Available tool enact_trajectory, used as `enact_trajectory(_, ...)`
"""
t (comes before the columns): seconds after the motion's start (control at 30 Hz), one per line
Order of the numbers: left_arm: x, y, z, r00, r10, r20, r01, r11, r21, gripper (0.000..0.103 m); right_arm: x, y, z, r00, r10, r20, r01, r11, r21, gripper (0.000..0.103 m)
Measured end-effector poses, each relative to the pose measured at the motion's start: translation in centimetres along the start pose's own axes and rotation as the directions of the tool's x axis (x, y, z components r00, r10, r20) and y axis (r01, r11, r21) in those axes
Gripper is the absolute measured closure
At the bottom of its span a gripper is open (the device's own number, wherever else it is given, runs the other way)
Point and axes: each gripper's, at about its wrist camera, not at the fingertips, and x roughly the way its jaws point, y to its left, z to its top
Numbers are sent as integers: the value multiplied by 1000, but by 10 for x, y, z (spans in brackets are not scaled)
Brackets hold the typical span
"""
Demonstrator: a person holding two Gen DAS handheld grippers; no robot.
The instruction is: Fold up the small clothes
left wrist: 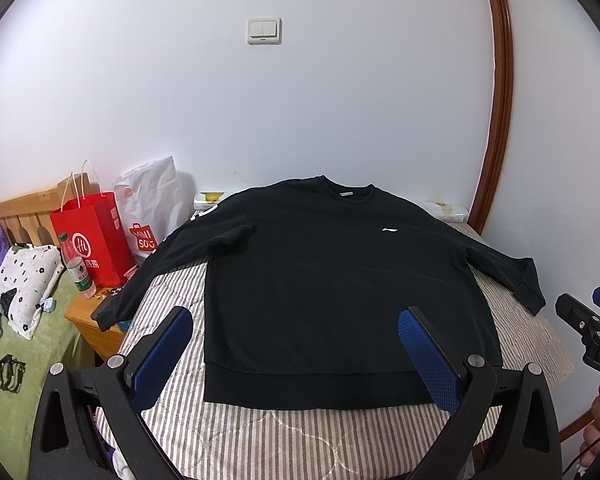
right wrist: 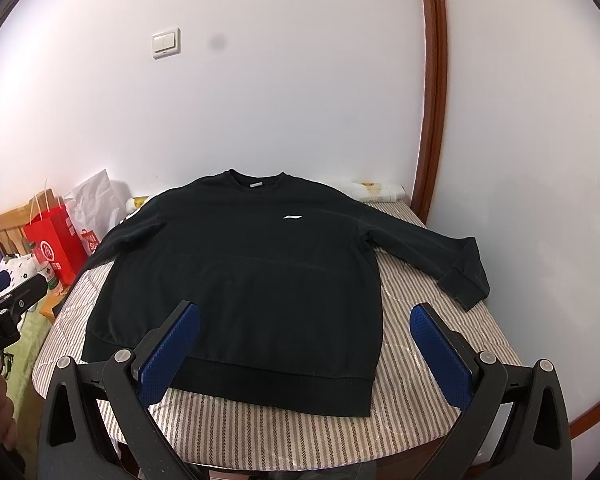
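On the striped bed (left wrist: 260, 432), black sweatshirt (left wrist: 332, 280) lies flat, sleeves spread left and right, collar far; left gripper (left wrist: 296, 344) and right gripper (right wrist: 305, 340) hover wide open, empty, at near hem; folding unstarted; next move likely a sleeve grasp.

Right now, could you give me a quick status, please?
Left gripper open, right gripper open. Black sweatshirt flat, unfolded, sleeves spread. Nothing on it.
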Motion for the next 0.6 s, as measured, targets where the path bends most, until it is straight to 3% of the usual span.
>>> enact_trajectory(0.6, 3, 2, -5, 1000, -25, 7, 25, 1000, -15, 0, -3, 6, -3, 1000, 4, 5, -4, 1000, -7, 0)
